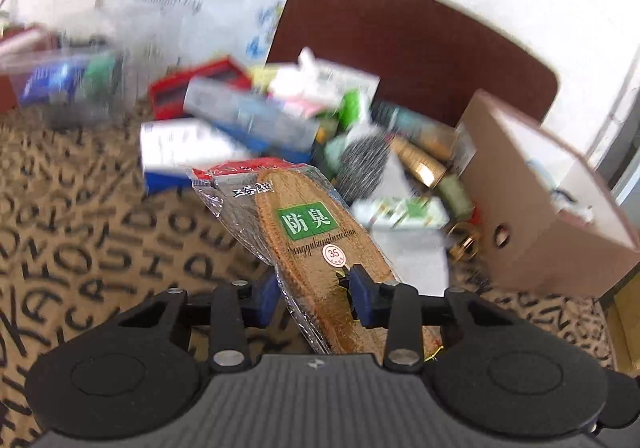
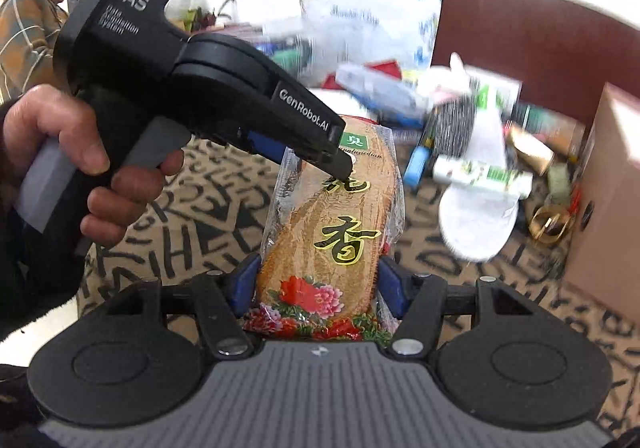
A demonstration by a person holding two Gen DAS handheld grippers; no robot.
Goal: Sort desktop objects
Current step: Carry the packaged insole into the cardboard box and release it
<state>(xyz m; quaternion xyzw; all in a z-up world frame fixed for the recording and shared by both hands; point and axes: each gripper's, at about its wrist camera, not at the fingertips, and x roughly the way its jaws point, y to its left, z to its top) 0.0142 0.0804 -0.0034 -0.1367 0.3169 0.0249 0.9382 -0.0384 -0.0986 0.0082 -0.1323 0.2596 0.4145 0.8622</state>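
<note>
A packet of brown insoles (image 1: 316, 232) in clear plastic, with a green label, is held in the air by both grippers. My left gripper (image 1: 316, 296) is shut on it across its middle. In the right wrist view the same insole packet (image 2: 336, 232) stands upright, and my right gripper (image 2: 316, 288) is shut on its flowered lower end. The left gripper (image 2: 320, 156) comes in from the upper left there and grips the packet's upper part.
A blurred pile of boxes, tubes and a round brush (image 1: 362, 164) lies behind on the letter-patterned cloth (image 1: 100, 240). An open cardboard box (image 1: 548, 200) stands at the right. A white slipper (image 2: 476, 208), a gold bangle (image 2: 550, 226) and a clear plastic bin (image 1: 64, 88) are nearby. A woman (image 2: 36, 8) stands far left.
</note>
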